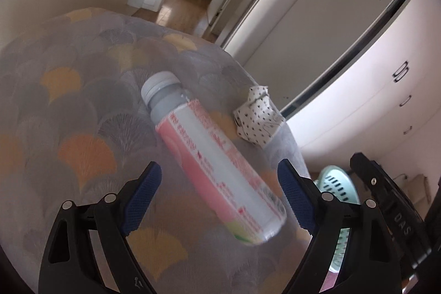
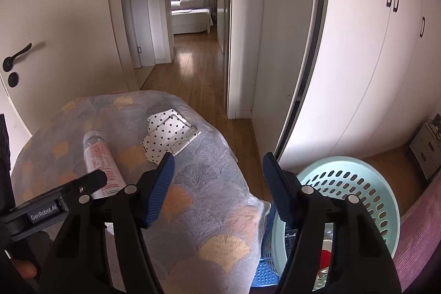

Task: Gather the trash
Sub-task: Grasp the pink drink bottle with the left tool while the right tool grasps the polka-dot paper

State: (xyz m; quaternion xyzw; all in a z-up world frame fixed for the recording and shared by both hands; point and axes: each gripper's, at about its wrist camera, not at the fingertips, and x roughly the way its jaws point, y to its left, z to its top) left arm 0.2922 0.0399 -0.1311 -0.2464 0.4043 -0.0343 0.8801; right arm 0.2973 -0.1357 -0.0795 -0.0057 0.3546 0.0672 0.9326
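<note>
Here, left hand-held gripper [image 1: 219,193] spread wide, straddling lying bottle [image 1: 215,159], right hand-held gripper [image 2: 217,186] wide, empty, raised.

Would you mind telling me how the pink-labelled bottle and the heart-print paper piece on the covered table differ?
The bottle is a rounded cylinder lying on its side with a grey cap; the heart-print paper piece is flat and crumpled. The bottle is pink and pale; the paper is white with small black hearts. The bottle lies between the open left tool's fingers; the paper lies beyond it. Both rest on the patterned cloth.
</note>
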